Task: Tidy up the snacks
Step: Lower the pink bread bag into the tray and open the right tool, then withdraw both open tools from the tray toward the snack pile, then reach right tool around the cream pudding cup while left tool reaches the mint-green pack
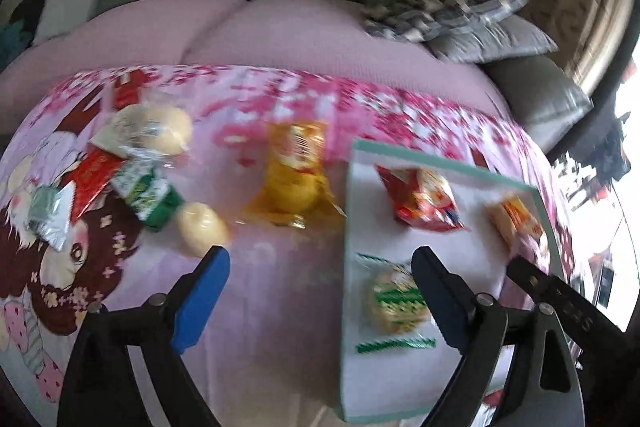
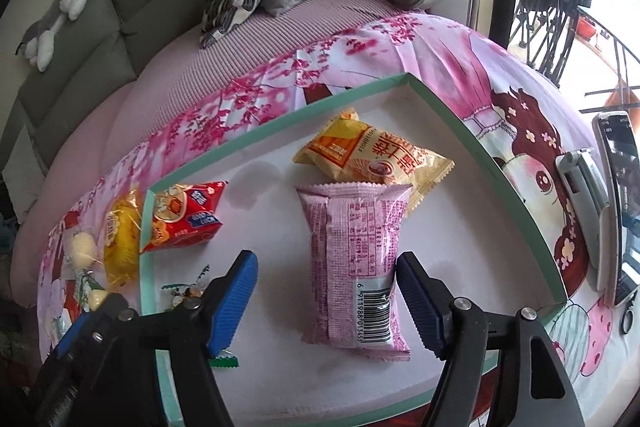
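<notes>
1. Right gripper [image 2: 326,301] hangs over the tray [image 2: 516,183], jaws spread wide with nothing pinched; the pink packet [image 2: 354,259] lies flat between the fingers, its barcode end nearest the tool and near the tray's front edge.
2. That pink packet looks light, crinkly and slick; I'd say air-puffed film that gives under pressure; best taken across its narrow middle, not by the crimped end seals, which would likely slip.
3. Its far end overlaps the yellow packet [image 2: 376,155] toward the tray's back corner; lifting one may drag the other.
4. Red packet [image 2: 182,217] sits at the tray's left edge, partly over the rim; also soft film, probably crushable contents, so a gentle squeeze.
5. Left gripper [image 1: 320,291] is wide apart and empty, hovering at the tray's left edge; this view is motion-blurred.
6. Beneath it, inside the tray, a green-and-white cookie packet [image 1: 394,303]; likely brittle inside, so grip lightly by the sides.
7. Outside the tray on the pink cloth [image 1: 280,267]: an orange bag [image 1: 294,175] just beside the rim, then a loose pile toward the cloth's left edge, including a green packet [image 1: 146,195] and pale round buns [image 1: 202,227]; buns look soft and squashable.
</notes>
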Motion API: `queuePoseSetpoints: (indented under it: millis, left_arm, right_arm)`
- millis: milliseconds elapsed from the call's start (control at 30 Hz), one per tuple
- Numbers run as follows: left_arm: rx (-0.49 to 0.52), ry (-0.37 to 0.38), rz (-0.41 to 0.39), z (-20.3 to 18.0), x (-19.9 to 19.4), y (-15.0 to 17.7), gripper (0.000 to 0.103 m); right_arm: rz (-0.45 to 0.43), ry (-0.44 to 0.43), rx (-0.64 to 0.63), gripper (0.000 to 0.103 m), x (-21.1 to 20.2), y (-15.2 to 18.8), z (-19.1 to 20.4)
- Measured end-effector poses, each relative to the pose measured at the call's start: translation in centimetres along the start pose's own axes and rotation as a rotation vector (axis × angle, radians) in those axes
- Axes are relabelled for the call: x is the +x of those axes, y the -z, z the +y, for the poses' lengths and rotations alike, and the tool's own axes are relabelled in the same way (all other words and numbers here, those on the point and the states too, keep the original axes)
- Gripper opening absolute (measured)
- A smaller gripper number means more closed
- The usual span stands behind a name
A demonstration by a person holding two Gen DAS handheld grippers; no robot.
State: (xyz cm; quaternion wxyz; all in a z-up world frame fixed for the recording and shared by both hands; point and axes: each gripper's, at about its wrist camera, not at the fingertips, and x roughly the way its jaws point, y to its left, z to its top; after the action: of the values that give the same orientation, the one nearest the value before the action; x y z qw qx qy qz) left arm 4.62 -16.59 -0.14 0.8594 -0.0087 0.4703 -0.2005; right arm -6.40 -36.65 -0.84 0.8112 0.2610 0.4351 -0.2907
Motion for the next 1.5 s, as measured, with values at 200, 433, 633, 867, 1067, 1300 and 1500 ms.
queuePoseSetpoints:
  millis: [200, 433, 633, 867, 1067, 1300, 1500]
  left_arm:
    - [-0.157, -0.045, -0.089, 5.0, -1.4, -1.4, 0.096]
    - [-0.275, -0.126, -0.192, 9.4, -3.8, -3.1, 0.096]
    - [-0.333, -0.142, -0.229, 12.0, -5.4, -4.3, 0.096]
    - [-0.394, -0.131, -0.201, 14.5, -5.3, -4.2, 0.096]
    - [-0.446, -0.187, -0.282, 17.4, -7.0, -4.1, 0.096]
    - [-0.508, -0.228, -0.326, 20.6, -8.5, -3.9, 0.096]
    - [-0.550, -0.277, -0.342, 23.7, -9.7, -3.4, 0.096]
  right_arm:
    - [-0.039, -0.055, -0.004, 0.090, -0.7, -0.1, 0.9]
    - [-0.073, -0.117, -0.041, 0.103, -1.4, -0.1, 3.0]
    - [-0.112, -0.187, -0.056, 0.103, -2.1, 0.0, 4.5]
    - [-0.126, -0.281, -0.149, 0.103, -2.9, 0.3, 8.5]
    - [-0.163, -0.329, -0.238, 0.103, -3.1, 1.5, 12.4]
    - [-0.151, -0.382, -0.300, 0.103, -2.4, 3.1, 15.9]
    - [-0.127, -0.418, -0.349, 0.103, -1.8, 4.6, 17.8]
